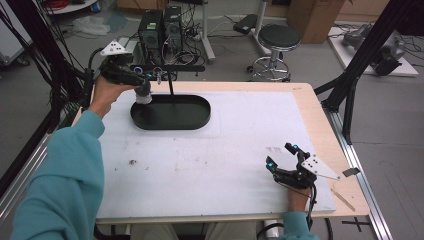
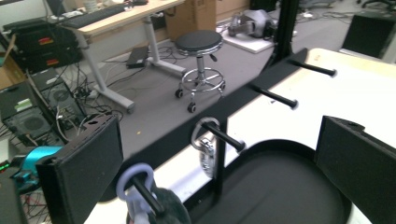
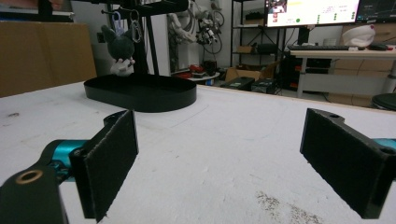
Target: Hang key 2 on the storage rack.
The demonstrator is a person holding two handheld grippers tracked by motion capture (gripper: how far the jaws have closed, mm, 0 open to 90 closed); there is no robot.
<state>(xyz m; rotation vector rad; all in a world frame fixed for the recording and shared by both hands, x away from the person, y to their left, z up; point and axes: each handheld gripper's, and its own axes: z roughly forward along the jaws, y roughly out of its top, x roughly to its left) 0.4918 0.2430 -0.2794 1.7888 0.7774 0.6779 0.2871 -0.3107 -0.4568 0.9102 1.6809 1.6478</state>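
Left gripper [image 2: 219, 172]: jaws wide apart, nothing between the pads, at the upper left of the high view beside the rack. Plush keychain [image 2: 161, 207] hangs by its pale ring on a peg [image 2: 142, 191] at the lower left of the left gripper view, above the black tray [image 1: 200, 117]; a metal carabiner [image 2: 205, 147] hangs on the next peg. Right gripper [image 1: 282, 155], lower right, open and idle on the table [image 1: 225, 160]. Risk: a jaw catching the plush on pulling away could drag the ring off.

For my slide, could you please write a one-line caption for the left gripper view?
Open left gripper behind a black peg rack, where a plush keychain and a silver carabiner hang.
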